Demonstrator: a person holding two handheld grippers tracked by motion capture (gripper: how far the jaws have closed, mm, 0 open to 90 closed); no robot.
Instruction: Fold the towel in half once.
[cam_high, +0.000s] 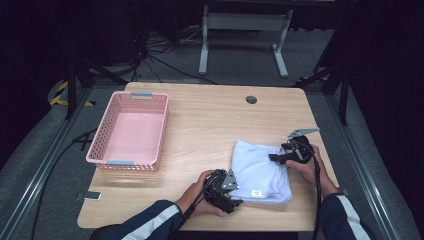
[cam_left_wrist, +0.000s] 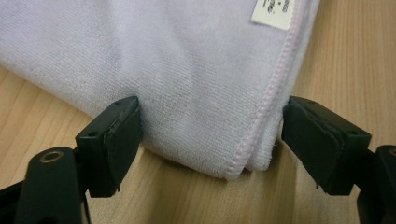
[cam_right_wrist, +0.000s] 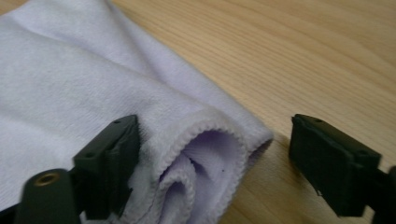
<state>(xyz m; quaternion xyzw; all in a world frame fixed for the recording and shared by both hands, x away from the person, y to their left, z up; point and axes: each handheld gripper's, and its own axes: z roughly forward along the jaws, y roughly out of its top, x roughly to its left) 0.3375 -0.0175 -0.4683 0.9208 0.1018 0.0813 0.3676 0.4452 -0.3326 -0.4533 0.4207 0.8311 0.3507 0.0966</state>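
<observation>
High view: a pink plastic basket (cam_high: 131, 131) with a perforated wall stands on the left half of the wooden table (cam_high: 210, 120), and nothing lies inside it; its pale floor is bare. Well apart from it, on the right near the front edge, lies a folded white towel (cam_high: 257, 172) with a small label near its front hem. The left gripper (cam_high: 231, 199) sits at the towel's front left corner, the right gripper (cam_high: 274, 157) at its right edge, farther back.

In the left gripper view, the jaws stand wide apart with the towel's (cam_left_wrist: 187, 70) stitched corner between them; neither pad presses it. In the right gripper view, the jaws are likewise spread, with the towel's (cam_right_wrist: 84, 84) folded layers and open hem between them and not clamped.
</observation>
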